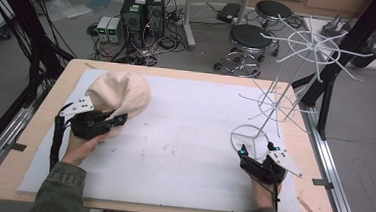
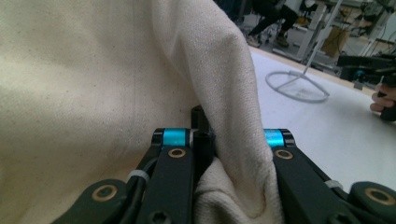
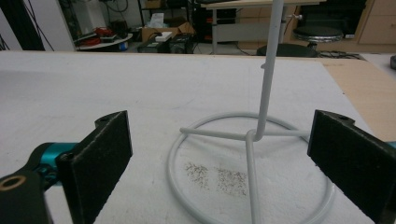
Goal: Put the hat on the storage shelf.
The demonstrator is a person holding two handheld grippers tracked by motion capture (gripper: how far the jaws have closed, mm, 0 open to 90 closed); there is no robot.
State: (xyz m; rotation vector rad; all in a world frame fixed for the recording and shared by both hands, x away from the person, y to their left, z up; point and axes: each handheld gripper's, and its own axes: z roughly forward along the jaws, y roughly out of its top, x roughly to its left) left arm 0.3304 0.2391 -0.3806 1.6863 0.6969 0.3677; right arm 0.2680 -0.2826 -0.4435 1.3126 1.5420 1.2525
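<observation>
At the left of the high view, the left gripper [image 1: 117, 119] pinches a fold of the cream cloth [image 1: 119, 93], lifting it off the white mat [image 1: 184, 136]. At the lower right, the right gripper [image 1: 258, 152] waits with jaws spread around the base of the wire rack [image 1: 276, 102]. Likely next: carry the cloth across and drape it over a rack arm without tipping the stand.

One cream cloth [image 1: 119, 93], one white wire rack [image 1: 276, 99], two tongs, two stools [image 1: 251, 37]
</observation>
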